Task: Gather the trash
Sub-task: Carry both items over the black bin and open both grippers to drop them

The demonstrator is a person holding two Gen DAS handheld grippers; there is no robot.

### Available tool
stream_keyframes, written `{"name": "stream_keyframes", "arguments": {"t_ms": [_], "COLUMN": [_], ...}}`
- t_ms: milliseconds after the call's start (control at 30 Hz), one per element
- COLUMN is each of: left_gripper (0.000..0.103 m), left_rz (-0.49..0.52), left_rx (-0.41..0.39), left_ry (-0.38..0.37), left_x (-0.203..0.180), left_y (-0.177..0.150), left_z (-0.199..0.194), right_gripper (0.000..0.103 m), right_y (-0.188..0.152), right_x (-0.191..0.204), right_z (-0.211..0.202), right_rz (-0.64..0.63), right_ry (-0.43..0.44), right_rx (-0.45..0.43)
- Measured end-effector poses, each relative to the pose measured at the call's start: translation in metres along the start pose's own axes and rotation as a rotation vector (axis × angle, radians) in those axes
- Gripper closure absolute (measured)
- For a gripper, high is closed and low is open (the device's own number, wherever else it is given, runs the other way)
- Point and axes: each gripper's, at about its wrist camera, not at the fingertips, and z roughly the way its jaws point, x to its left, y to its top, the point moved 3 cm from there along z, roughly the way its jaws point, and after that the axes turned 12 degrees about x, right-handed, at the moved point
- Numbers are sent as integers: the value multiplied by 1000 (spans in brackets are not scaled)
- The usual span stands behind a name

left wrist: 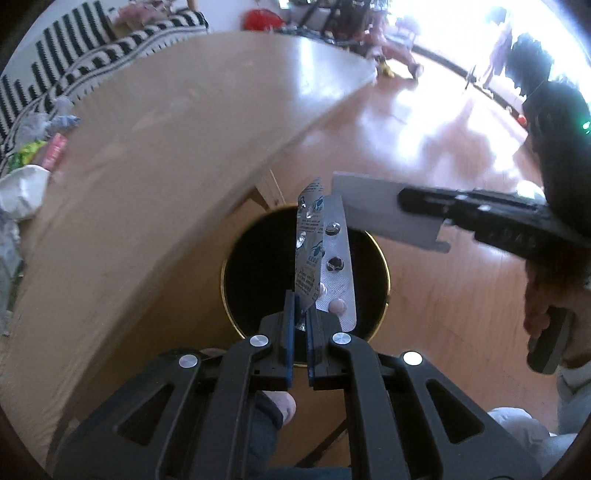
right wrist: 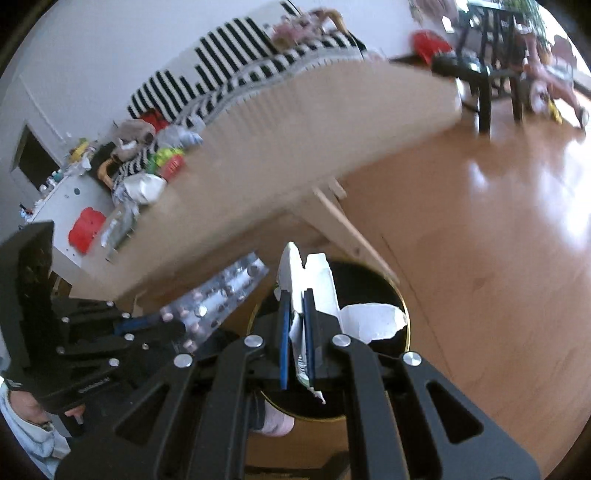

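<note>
Over bin [left wrist: 373, 254]: both hands tilted down, w/ trash.

A beige table [left wrist: 155, 155] fills the left of both views; one pale wooden leg [right wrist: 343, 229] slants down to the shiny wood floor [left wrist: 443, 295]. A black-and-white striped cloth [right wrist: 229, 48] lies along the table's far edge. Beyond the table stand a dark chair [right wrist: 484, 77], a red object [left wrist: 258, 20] and a pink ride-on toy [right wrist: 554, 85]. A white cabinet [right wrist: 70, 206] at far left carries a red item [right wrist: 85, 229].
</note>
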Motion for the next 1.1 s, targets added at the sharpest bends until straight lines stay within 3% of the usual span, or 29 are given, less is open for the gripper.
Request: {"name": "stream_keyframes", "arguments": {"t_ms": [300,500,667,700,733,767,800,833,900,967,1100], "left_gripper": [99,99,98,95,78,37,18,9,9,8,7], "left_rz": [23,18,17,13,8,-3,-8,-6,21,21,13], "left_rx": [105,199,244,245,246,241,222,180,139,89,-30], "left_ry": [11,-8,24,40,49,53,53,50,41,1,-50], "left_x": [-3,8,10,10,11,9,8,7,0,-7,-8], "left_y": [19,26,30,31,31,32,32,31,30,28,20], "left_z": [48,93,122,123,124,122,118,110,94,72,18], "right_gripper": [95,95,94,85,58,41,21,21,18,6,6], "right_y": [0,4,8,9,10,12,12,12,12,12,20], "right_x": [-30,-38,-49,-52,-53,-54,-54,-54,-53,-50,-38], "right_z": [39,87,113,112,110,105,98,93,76,53,4], "right_rz": [101,137,204,233,245,253,251,246,232,205,131], "right_ry": [22,16,23,49,59,60,65,73,65,20,-111], "right_rx": [69,158,198,189,181,162,139,126,83,20,-132]}}
